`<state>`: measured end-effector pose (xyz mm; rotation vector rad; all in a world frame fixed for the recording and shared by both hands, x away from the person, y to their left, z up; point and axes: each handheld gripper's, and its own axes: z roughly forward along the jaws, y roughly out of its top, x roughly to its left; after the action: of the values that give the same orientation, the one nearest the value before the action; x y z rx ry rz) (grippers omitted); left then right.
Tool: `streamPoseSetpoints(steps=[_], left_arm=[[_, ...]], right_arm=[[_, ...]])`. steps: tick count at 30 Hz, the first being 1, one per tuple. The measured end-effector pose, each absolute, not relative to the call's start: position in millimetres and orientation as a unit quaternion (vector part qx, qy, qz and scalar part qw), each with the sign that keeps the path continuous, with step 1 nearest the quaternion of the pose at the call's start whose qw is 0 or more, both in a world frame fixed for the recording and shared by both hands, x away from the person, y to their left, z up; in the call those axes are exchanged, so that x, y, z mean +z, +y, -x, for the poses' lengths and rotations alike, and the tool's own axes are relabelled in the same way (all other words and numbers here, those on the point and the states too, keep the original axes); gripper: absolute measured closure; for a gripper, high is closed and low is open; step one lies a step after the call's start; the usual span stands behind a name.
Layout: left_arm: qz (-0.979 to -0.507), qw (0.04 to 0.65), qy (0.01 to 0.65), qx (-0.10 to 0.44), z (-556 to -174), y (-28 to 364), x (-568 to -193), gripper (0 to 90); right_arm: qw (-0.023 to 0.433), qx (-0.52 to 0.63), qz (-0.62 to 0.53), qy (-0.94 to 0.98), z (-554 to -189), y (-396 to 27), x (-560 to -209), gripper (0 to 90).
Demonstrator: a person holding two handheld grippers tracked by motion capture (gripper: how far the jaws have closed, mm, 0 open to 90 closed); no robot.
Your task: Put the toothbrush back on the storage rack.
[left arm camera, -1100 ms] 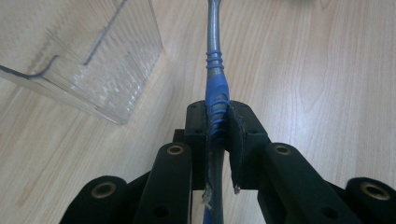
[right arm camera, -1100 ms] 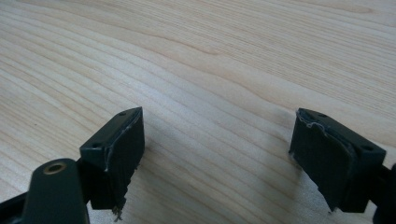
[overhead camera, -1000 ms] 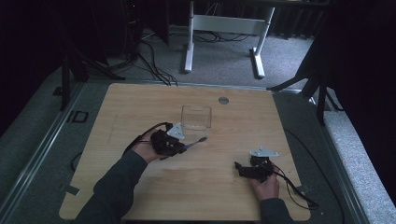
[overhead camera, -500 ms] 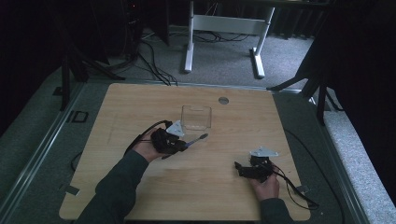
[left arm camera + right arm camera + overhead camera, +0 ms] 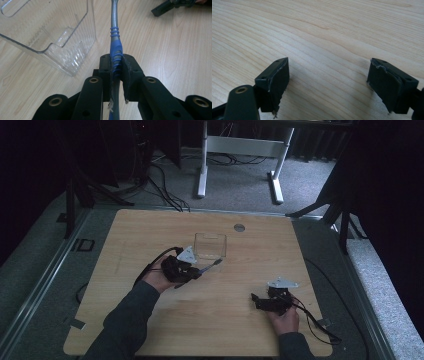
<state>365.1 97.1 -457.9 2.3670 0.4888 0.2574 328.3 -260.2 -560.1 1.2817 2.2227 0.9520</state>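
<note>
A: Where's the toothbrush (image 5: 115,40) rel. to the clear bin (image 5: 210,245)?

B: Clamped in the left claw (image 5: 115,75), handle along the jaws, head end pointing past the bin's near corner; bin sits just beside it, to the left in the left gripper view. Left hand's nearer

A: Right claw (image 5: 328,82)?

B: Jaws apart, nothing between, low over bare wood, well apart from the bin

A: Surroundings?

B: Pale wood worktop (image 5: 150,230), grey floor, 1 white desk frame (image 5: 240,150) behind, dark room

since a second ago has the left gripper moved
No. In the high view the left gripper sits beside the clear box as before, shut on the blue tool, its tip just off the box's near corner.
</note>
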Motion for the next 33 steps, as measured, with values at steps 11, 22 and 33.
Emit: streamPoseSetpoints(steps=[11, 22, 33], left_arm=[[-0.904, 0.361, 0.202, 0.105, -367.3, 98.9, -455.3, 79.0], [-0.894, 0.373, 0.221, 0.109, -369.8, 100.6, -453.5, 79.0], [-0.884, 0.385, 0.241, 0.113, -372.1, 100.8, -452.3, 79.0]], right_arm=[[0.201, 0.341, -0.459, 0.796, -328.3, -260.2, -560.1, 17.7], [0.201, 0.341, -0.459, 0.796, -328.3, -260.2, -560.1, 17.7], [0.201, 0.34, -0.459, 0.796, -328.3, -260.2, -560.1, 17.6]])
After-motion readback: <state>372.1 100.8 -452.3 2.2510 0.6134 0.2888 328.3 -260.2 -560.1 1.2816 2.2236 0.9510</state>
